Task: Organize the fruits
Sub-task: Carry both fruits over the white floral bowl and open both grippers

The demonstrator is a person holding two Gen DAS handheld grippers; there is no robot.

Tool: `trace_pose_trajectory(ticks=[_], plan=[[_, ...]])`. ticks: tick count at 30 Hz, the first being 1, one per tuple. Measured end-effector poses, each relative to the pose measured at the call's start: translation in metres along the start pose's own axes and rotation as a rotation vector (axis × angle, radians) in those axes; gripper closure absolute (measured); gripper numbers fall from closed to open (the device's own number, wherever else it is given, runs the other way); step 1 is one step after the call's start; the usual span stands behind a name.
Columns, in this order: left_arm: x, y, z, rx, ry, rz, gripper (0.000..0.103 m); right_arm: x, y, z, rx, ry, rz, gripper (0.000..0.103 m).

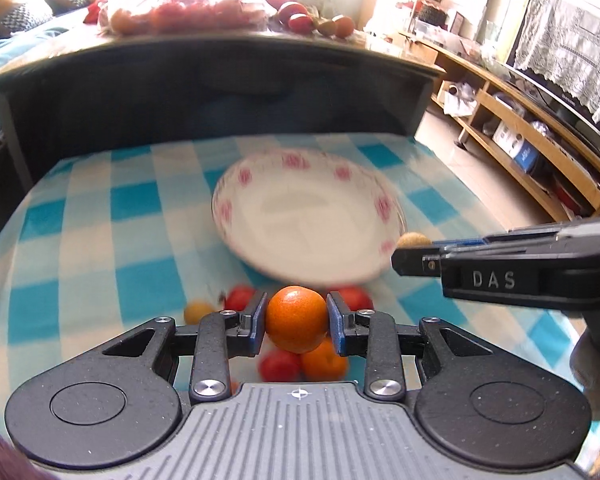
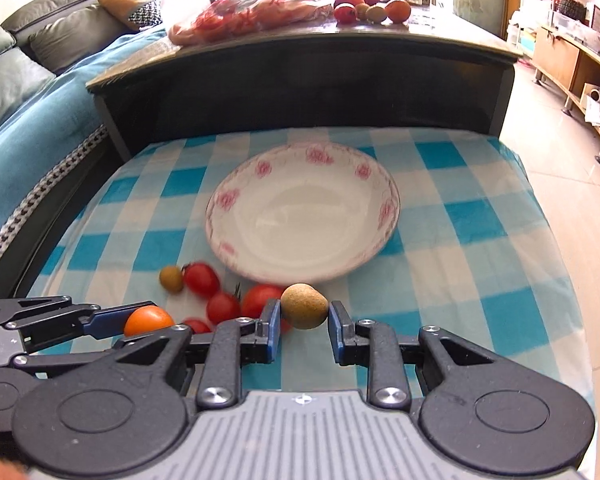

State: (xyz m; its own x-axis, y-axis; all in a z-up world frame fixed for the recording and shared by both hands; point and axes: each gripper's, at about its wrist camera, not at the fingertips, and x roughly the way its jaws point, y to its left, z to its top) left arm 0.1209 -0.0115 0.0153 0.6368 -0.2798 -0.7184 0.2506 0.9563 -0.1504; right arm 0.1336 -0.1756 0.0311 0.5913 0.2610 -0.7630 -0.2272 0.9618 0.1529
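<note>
My left gripper (image 1: 297,322) is shut on an orange (image 1: 297,319) and holds it above the pile of loose fruit, in front of the white plate with pink flowers (image 1: 260,236). My right gripper (image 2: 303,318) has a brown kiwi (image 2: 304,306) between its pads, touching the left pad with a small gap at the right pad. The plate (image 2: 260,240) lies empty in the middle of the blue checked cloth. Red tomatoes (image 2: 202,278) and a small yellow-green fruit (image 2: 171,279) lie on the cloth in front of the plate.
A dark wooden table (image 2: 300,64) stands behind the cloth, with a plastic bag of red fruit (image 2: 240,16) and several loose fruits (image 2: 372,10) on top. A blue sofa (image 2: 40,92) is on the left. Wooden shelves (image 1: 520,136) run along the right.
</note>
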Motion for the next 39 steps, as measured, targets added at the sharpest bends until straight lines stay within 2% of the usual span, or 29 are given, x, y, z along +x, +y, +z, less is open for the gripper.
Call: trace_pose_trajectory(ticks=[6, 12, 24, 39], plan=[[0.022, 0.009, 0.026, -0.017, -0.013, 0.014, 0.063, 0.025, -0.007, 0.026, 0.001, -0.007, 0.004, 0.073], [0.043, 0.009, 0.038, 0.014, -0.005, 0.020, 0.063, 0.045, -0.008, 0.040, -0.007, 0.001, 0.012, 0.073], [0.065, 0.016, 0.036, 0.031, 0.029, 0.030, 0.063, 0.073, -0.016, 0.039, -0.018, 0.047, -0.005, 0.073], [0.065, 0.015, 0.035, 0.044, 0.023, 0.039, 0.062, 0.081, -0.013, 0.037, -0.046, 0.062, -0.015, 0.072]])
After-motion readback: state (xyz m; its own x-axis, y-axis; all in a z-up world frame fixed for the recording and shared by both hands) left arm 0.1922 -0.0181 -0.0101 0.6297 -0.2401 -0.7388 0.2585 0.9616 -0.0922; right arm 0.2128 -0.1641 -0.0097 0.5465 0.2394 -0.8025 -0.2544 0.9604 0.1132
